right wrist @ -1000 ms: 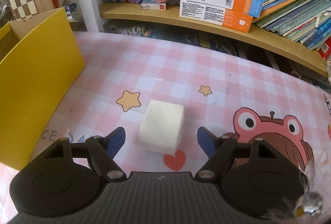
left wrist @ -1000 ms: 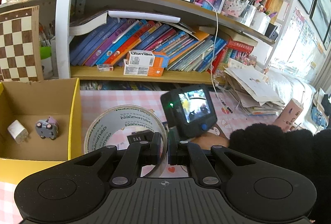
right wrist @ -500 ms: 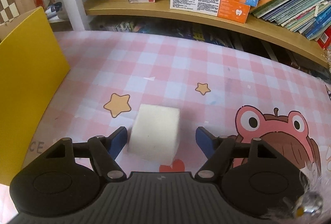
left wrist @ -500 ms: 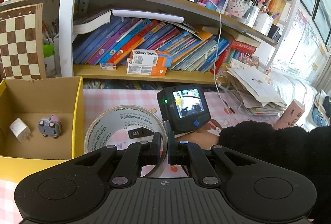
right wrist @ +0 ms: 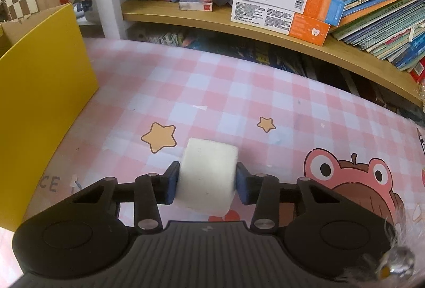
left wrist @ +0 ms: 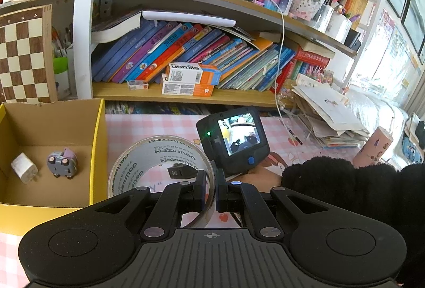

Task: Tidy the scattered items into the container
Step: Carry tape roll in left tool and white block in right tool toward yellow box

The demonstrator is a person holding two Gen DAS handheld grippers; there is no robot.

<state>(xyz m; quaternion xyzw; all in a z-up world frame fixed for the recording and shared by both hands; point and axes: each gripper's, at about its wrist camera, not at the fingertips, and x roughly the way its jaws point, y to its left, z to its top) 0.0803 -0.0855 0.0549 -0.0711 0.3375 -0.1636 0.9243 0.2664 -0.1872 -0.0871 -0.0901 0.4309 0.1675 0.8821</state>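
The right gripper (right wrist: 205,183) has its blue-padded jaws clamped on the two sides of a white block (right wrist: 207,179), which sits low on the pink-checked bench (right wrist: 239,91) between a star print and a cartoon frog. The grip is taken across the block's width, apparently so it can be lifted straight off the cloth.

The left gripper (left wrist: 209,191) has its jaws pressed together on the near rim of a tape roll (left wrist: 159,163), one jaw inside the ring and one outside. The roll stands tilted, held just beside the open side wall of the box (left wrist: 99,149). Pinching the thin wall rather than spanning the whole ring looks like the only hold these jaws could get on so wide a roll.

The box, yellow outside and plain cardboard within, stands at the left end of the bench. A white charger (left wrist: 24,168) and a small purple toy car (left wrist: 62,163) lie well apart from its walls on the floor inside, so the tidying seems partly done. Both held items are outside the box. Behind the roll the right gripper's screen (left wrist: 240,137) faces the left camera, and a black fleecy sleeve (left wrist: 358,187) fills the lower right. A crowded bookshelf (left wrist: 186,96) backs the bench.
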